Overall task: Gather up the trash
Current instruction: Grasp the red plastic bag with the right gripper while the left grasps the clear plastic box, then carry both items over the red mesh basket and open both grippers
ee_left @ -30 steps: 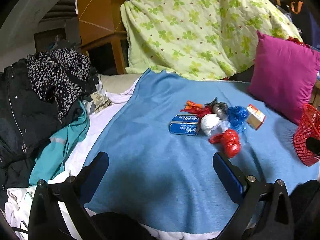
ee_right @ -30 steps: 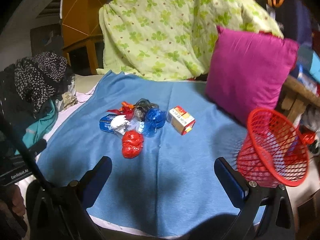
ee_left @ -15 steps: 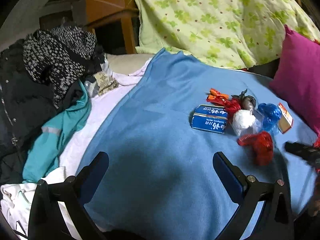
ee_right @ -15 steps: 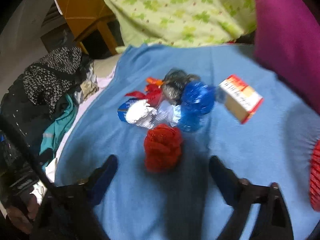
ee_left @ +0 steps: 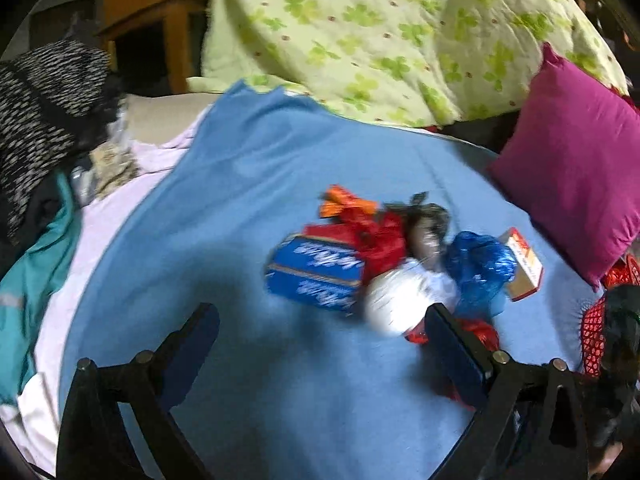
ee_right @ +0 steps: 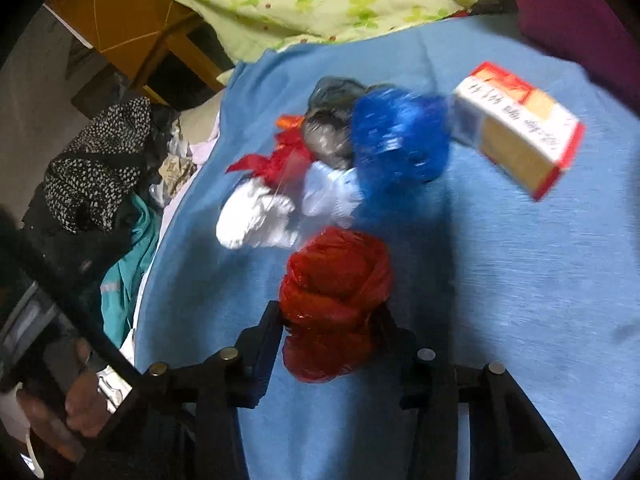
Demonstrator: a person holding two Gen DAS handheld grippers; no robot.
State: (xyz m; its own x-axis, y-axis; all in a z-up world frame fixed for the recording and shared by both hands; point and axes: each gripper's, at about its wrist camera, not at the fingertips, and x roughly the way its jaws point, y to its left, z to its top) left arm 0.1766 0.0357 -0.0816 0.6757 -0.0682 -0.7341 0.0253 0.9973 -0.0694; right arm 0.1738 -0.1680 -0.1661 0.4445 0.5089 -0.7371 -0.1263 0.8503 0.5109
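A heap of trash lies on the blue blanket (ee_left: 248, 184): a blue box (ee_left: 316, 276), a white wad (ee_left: 394, 304), a blue bag (ee_right: 400, 136), a grey bag (ee_right: 330, 120), red wrappers (ee_left: 380, 236) and a red-and-white carton (ee_right: 520, 132). My right gripper (ee_right: 332, 320) is shut on a crumpled red plastic bag (ee_right: 336, 300) at the near side of the heap. My left gripper (ee_left: 320, 340) is open and empty, just short of the blue box; its right finger hides part of the red bag (ee_left: 484, 334).
A magenta pillow (ee_left: 572, 168) and a red mesh basket (ee_left: 596, 328) are on the right. A green floral quilt (ee_left: 380, 32) lies behind. Piled clothes (ee_left: 44, 128) and a wooden cabinet (ee_left: 148, 12) are on the left.
My right gripper moved in on the red bag and closed on it. My left gripper moved closer to the heap, staying open.
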